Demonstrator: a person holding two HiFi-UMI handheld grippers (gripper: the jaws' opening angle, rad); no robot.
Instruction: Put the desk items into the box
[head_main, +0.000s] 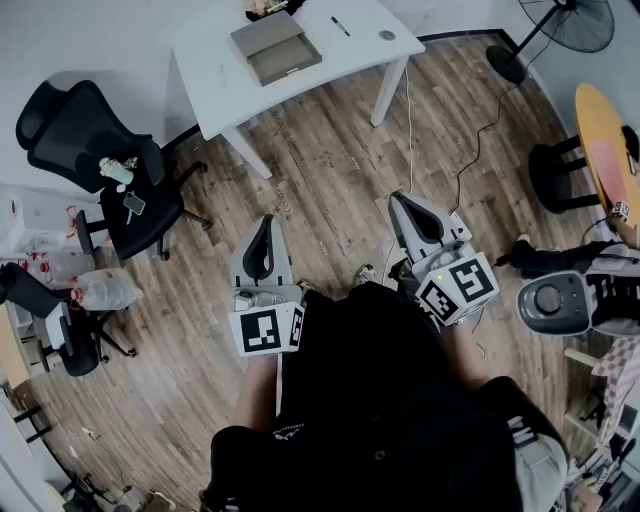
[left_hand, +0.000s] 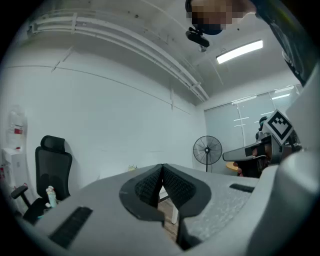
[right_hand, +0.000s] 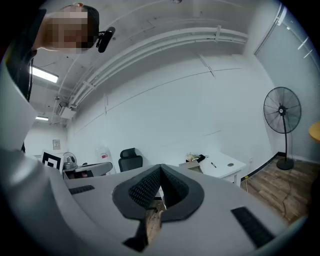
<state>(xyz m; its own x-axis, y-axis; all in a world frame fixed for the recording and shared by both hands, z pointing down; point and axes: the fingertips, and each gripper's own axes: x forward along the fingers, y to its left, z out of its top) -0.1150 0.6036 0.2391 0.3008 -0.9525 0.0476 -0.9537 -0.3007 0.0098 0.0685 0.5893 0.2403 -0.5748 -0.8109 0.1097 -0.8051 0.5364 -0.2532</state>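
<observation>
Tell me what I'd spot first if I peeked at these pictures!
Two grey grippers poke out in front of the person: the left gripper and the right gripper, both with jaws shut and nothing in them. Past them, across the wooden floor, stands a white desk with a box on top. A black office chair sits at the left and a standing fan in the top right corner.

You have one white desk ahead, and on it you can count one box, one pen and one small round disc. There are two black office chairs: the nearer chair and the farther chair. There is one standing fan, one round wooden table, and two grippers: the left gripper and the right gripper.
</observation>
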